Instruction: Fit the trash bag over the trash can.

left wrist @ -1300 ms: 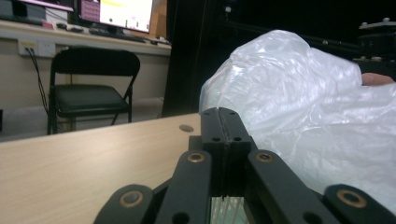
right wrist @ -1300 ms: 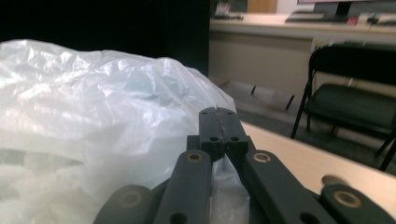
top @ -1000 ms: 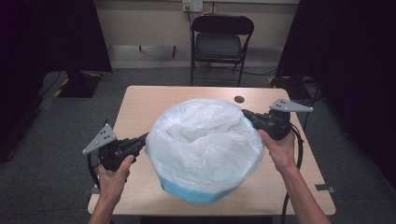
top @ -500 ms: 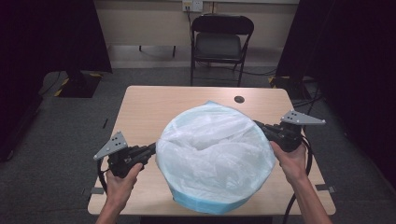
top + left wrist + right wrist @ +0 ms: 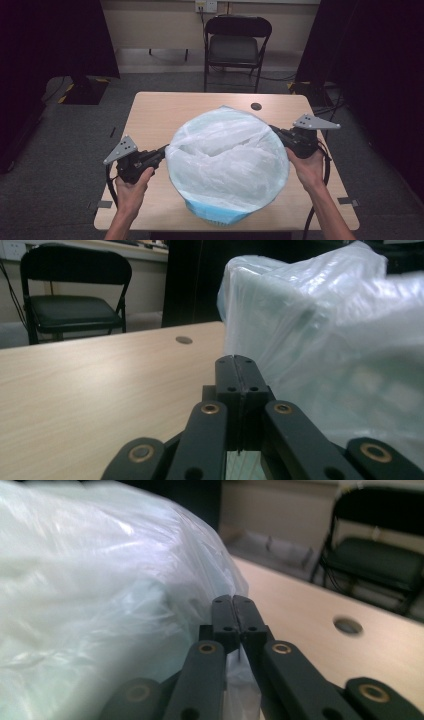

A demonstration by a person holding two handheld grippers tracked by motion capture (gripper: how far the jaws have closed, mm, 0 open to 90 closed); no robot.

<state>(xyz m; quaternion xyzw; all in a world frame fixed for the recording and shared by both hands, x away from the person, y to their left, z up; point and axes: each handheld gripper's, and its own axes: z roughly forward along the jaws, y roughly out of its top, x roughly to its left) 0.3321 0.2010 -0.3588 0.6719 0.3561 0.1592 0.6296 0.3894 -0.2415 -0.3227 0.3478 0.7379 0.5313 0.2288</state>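
Both hand-held grippers are gripping the white plastic bag [image 5: 227,160] that is lining a blue bin [image 5: 217,214] on the desk [image 5: 160,110]. Compared with 1 second ago, the bin and bag are sitting nearer the person's edge of the desk, and both hands are sitting lower in the high view. The bag's mouth is looking wider and rounder, stretched over the rim. Judgement: the liner is being pulled down over the bin's rim, and the fitting is well advanced.

The left hand-held gripper [image 5: 162,150] is meeting the bag at its left side, jaws clenched. In the left gripper view, the left hand-held gripper's [image 5: 241,365] jaws are pressing together with the bag's film just beside them; a strip of film appears to be passing between them lower down, though this is not certain.

The right hand-held gripper [image 5: 276,131] is touching the bag's right edge. In its own view, the right hand-held gripper [image 5: 233,605] is clenched on a fold of film.
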